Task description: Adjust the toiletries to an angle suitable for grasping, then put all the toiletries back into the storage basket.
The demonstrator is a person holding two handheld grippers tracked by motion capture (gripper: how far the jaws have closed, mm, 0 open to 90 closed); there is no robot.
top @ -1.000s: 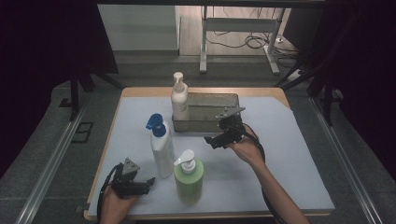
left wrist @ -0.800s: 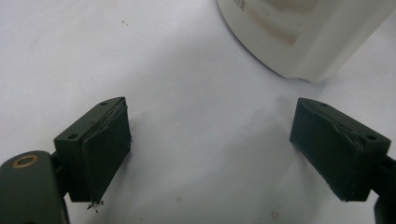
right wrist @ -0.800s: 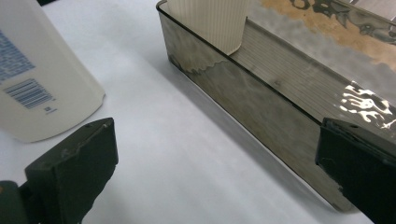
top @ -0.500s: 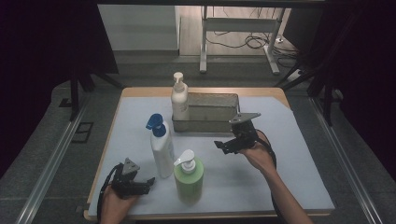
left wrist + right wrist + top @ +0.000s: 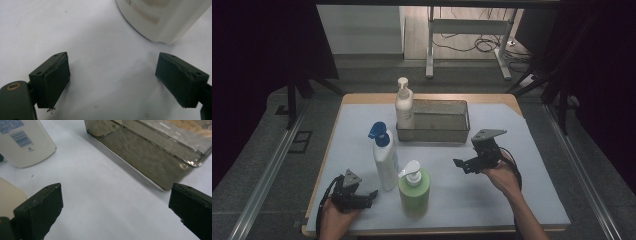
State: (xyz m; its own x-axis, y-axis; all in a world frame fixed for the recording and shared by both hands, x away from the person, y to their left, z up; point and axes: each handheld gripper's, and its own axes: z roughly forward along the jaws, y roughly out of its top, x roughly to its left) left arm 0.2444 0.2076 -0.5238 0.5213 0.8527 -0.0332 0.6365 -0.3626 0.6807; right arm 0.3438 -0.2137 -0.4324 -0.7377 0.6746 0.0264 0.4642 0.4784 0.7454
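Three pump bottles stand on the tabletop [image 5: 532, 200] and none is inside the grey bin [image 5: 434, 120], which sits open at the far middle. The cream bottle [image 5: 404, 107] stands upright against the bin's left outer wall, touching or very nearly so; from the high view it cannot be told whether it is just outside the rim or leaning on it. The white bottle with the blue pump [image 5: 384, 157] and the green bottle [image 5: 414, 187] stand upright just beside each other near the front left, both untouched. The right tool [image 5: 468, 165] hovers over bare tabletop between the green bottle and the bin, jaws spread wide and holding nothing; in the right gripper view the bin's wall [image 5: 147, 152] lies ahead of the jaws and the base of the white bottle [image 5: 25, 142] off to one side. The left tool [image 5: 364, 197] rests low at the front left corner, jaws likewise wide apart and empty, with the white bottle's base [image 5: 160, 17] just ahead of them in the left gripper view. Judged from this layout, the work appears to be loading bottles into the bin, and it stands at the start: no bottle is gripped, no bottle is placed. All three remain to be picked up and set inside, the green bottle being nearest the right tool.
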